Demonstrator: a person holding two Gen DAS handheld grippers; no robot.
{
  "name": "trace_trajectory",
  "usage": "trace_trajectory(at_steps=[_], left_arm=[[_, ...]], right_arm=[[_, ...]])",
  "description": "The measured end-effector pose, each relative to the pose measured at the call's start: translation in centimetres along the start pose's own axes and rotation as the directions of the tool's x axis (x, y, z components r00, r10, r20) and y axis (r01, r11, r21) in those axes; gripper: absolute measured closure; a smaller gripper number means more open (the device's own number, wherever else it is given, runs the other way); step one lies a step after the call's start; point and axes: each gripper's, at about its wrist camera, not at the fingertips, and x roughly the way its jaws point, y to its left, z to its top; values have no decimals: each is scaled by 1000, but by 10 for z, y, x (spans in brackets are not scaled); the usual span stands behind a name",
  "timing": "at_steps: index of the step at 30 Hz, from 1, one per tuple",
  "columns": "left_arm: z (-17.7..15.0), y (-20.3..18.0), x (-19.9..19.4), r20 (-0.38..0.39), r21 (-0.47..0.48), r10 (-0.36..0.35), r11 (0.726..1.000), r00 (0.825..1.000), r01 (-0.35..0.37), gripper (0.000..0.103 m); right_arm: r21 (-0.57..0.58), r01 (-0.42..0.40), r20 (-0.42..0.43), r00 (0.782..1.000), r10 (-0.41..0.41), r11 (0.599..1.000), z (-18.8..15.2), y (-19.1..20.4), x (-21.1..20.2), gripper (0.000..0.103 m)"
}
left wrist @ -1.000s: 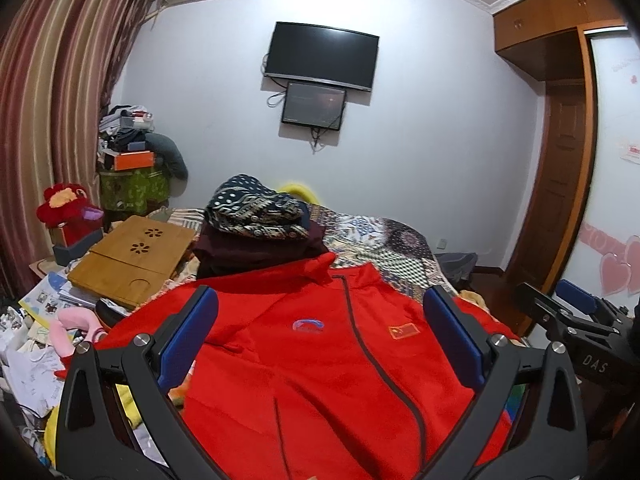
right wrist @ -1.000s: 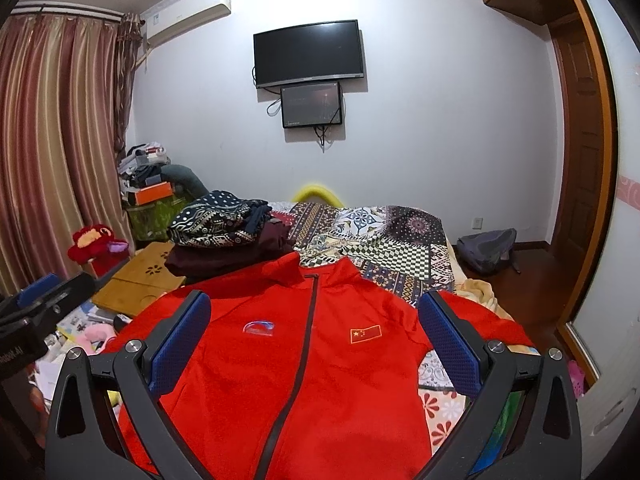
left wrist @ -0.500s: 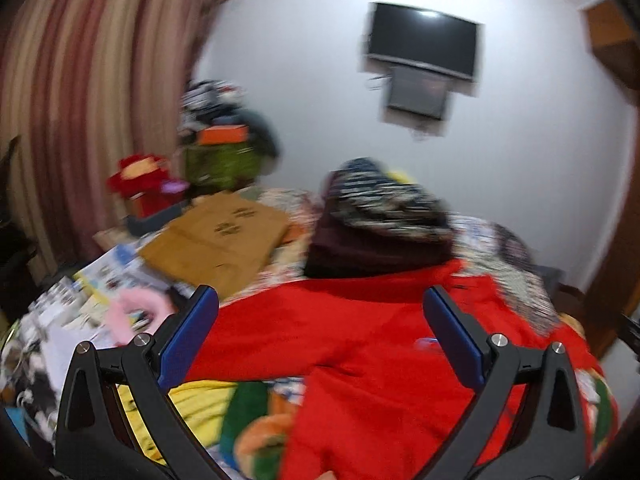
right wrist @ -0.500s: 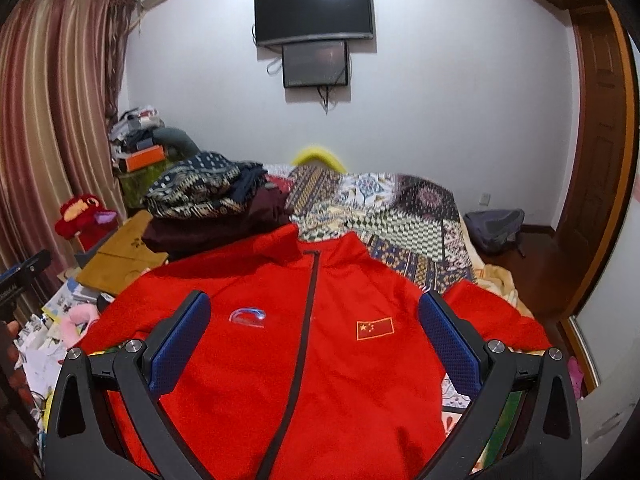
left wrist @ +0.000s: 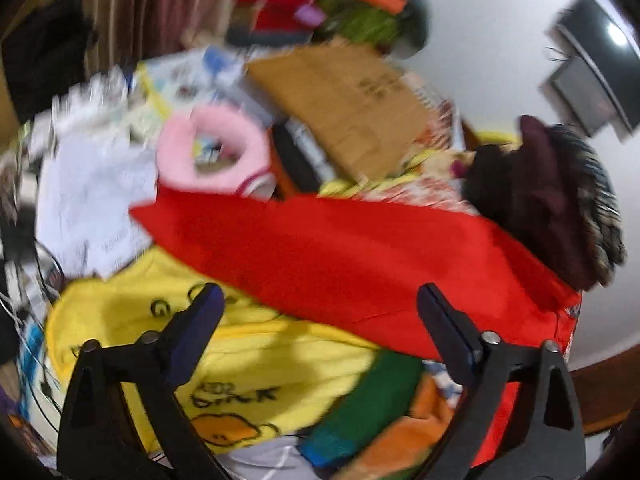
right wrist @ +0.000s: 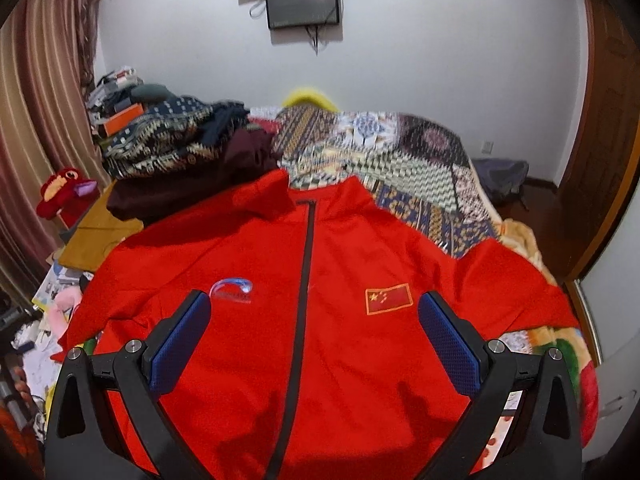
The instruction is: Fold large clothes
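Note:
A red zip jacket (right wrist: 320,300) with a flag patch lies spread face up on the bed, collar toward the far wall. My right gripper (right wrist: 314,316) is open and empty, hovering above the jacket's chest. In the blurred, tilted left wrist view the jacket's left sleeve (left wrist: 320,256) stretches across the frame over a yellow duck-print blanket (left wrist: 224,364). My left gripper (left wrist: 320,312) is open and empty, just above the sleeve's lower edge.
A stack of folded dark and patterned clothes (right wrist: 176,160) sits beyond the jacket's left shoulder. A patterned quilt (right wrist: 400,160) covers the bed. A wooden lap tray (left wrist: 340,96), a pink plush (left wrist: 212,148) and papers (left wrist: 92,200) lie left of the bed.
My left gripper has swung left and tilted down, from the jacket's front to its left sleeve. My right gripper has tipped down closer to the jacket's chest.

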Motion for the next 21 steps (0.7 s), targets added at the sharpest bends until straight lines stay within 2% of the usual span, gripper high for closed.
trace_trajectory(at_steps=[3,6,10,11,13,17,19,21], left_arm=[[0,31,35,-113,-116,-80,991,990,67,13],[-2,51,61,-176,-222,-158,968,972,117,17],[-3,74,91,-217,-372,-271,911,938,177,19],[-3,79,99,-227,-419,-305,888,925,190,19],[-2,84,108,-232,-455,-326,869,917,193,19],[1,85,129,-262,-445,-274,885,925,136,19],[4,82,137,-278,-409,-216,908,936,89,24],[6,76,138,-272,-378,-193,922,943,80,30]], right_arm=[[-3,13,-36,999,-13,1000,0,2,10,0],[-7,25,-59,998,-26,1000,1,2,16,0],[-13,40,-77,996,-41,999,4,2,25,0],[-13,42,-80,996,-43,999,5,2,26,0],[-13,46,-86,995,-47,999,6,2,28,0],[-13,45,-98,994,-46,999,6,4,30,0],[-22,50,-98,994,-51,999,6,5,29,0],[-41,69,-91,993,-72,997,6,7,27,0]])
